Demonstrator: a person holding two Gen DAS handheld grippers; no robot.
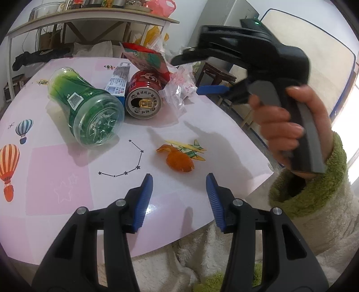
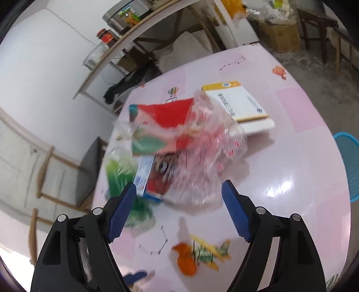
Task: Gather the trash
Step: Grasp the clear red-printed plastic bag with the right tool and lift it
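An orange peel [image 1: 178, 160] lies on the pink table [image 1: 56, 179] just ahead of my open, empty left gripper [image 1: 179, 179]. Further back lie a green plastic bottle [image 1: 86, 107] on its side, a red can [image 1: 145, 96], a blue-white box [image 1: 119, 78], a red-green carton [image 1: 148, 59] and a clear plastic wrapper [image 1: 179, 89]. My right gripper [image 2: 179, 191] is open and empty above the wrapper [image 2: 206, 152], carton [image 2: 161, 125], can [image 2: 161, 177], box [image 2: 145, 177] and bottle [image 2: 119, 173]; the peel [image 2: 186, 260] lies below it. The right gripper's body [image 1: 258, 56] shows in the left wrist view.
A yellow-white box [image 2: 240, 105] lies further back on the table. A blue basket [image 2: 350, 164] stands past the right table edge. Shelves [image 1: 89, 20] with jars, chairs [image 2: 56, 179] and cardboard boxes [image 2: 280, 36] surround the table. The table's near edge [image 1: 202, 229] is close to my lap.
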